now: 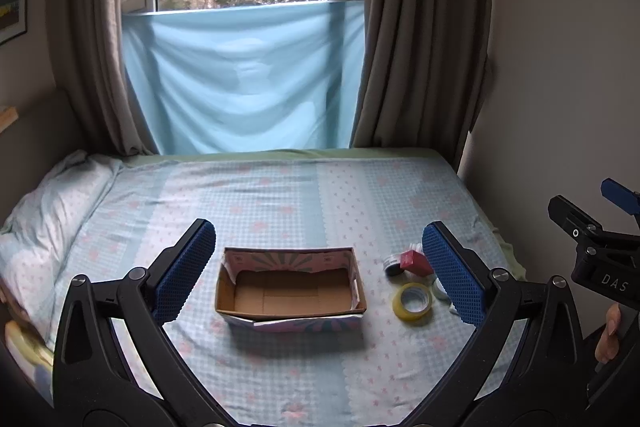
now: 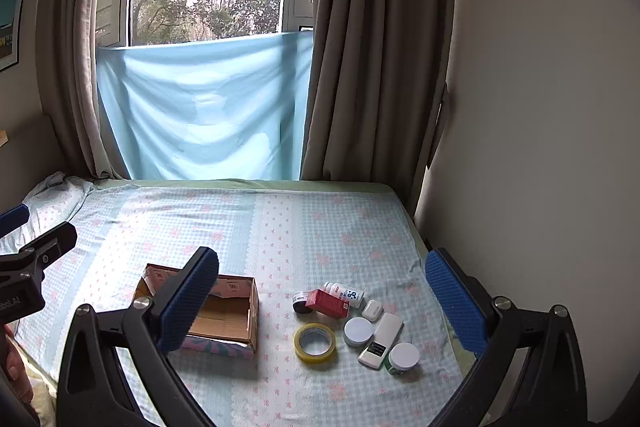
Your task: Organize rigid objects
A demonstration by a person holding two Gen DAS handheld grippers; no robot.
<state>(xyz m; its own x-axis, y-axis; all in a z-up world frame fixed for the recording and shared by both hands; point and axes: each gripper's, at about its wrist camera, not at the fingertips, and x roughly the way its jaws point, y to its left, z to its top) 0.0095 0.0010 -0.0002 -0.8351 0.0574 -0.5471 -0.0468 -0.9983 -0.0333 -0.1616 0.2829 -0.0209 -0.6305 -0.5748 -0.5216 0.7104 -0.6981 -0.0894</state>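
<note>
An open, empty cardboard box (image 1: 290, 293) sits on the bed; it also shows in the right wrist view (image 2: 236, 311). Right of it lie a yellow tape roll (image 2: 315, 343), a red box (image 2: 328, 303), a small dark jar (image 2: 301, 301), a white bottle (image 2: 346, 293), a white earbud case (image 2: 372, 309), a white remote (image 2: 380, 339) and two white-lidded jars (image 2: 358, 331). The tape roll (image 1: 413, 301) and red box (image 1: 416, 262) show in the left wrist view. My left gripper (image 1: 320, 275) is open above the box. My right gripper (image 2: 320, 307) is open above the items.
The bed has a checked blue sheet (image 2: 304, 227) and a pillow (image 1: 52, 211) at the left. A wall (image 2: 540, 147) borders the bed's right edge. Curtains and a window with a blue cloth (image 1: 244, 79) stand behind.
</note>
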